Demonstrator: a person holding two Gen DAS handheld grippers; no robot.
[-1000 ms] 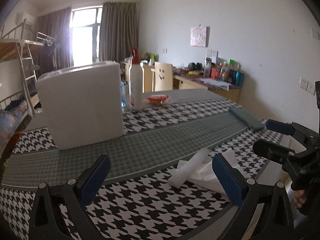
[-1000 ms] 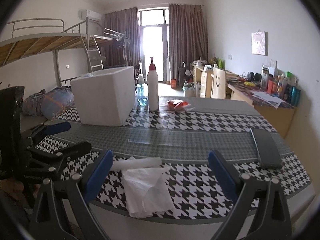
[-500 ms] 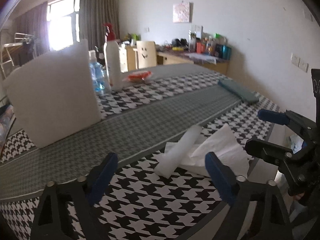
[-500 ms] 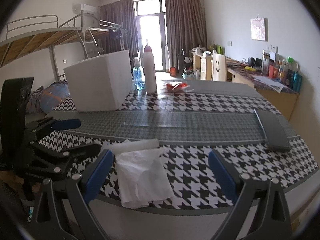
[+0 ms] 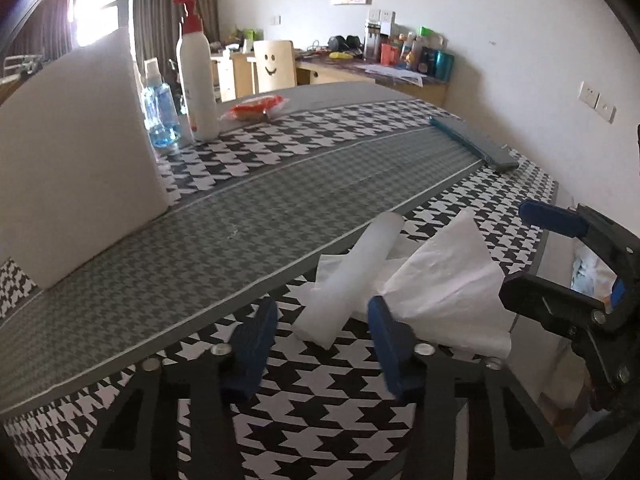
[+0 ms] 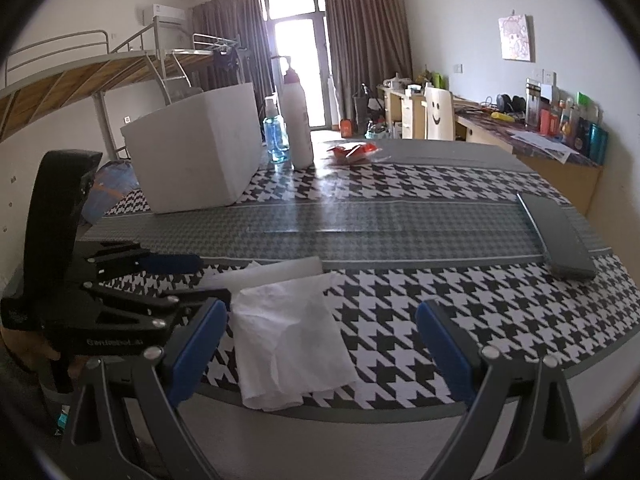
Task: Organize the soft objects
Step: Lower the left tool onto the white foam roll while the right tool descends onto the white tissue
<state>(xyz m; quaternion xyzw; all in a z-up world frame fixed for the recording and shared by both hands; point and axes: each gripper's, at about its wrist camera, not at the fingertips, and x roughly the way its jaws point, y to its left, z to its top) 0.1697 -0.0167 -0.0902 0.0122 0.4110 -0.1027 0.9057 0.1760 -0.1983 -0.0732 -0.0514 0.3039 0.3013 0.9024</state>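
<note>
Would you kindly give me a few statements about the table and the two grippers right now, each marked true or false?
1. The left gripper is open, its fingers on either side of the near end of the white foam roll. True.
2. The right gripper is shut on the tissue. False: it is open, and the tissue lies loose on the table.
3. The foam roll lies partly on the tissue. True.
4. The pump bottle lies on its side. False: it stands upright beside the blue bottle.
5. The white box stands on the table. True.
</note>
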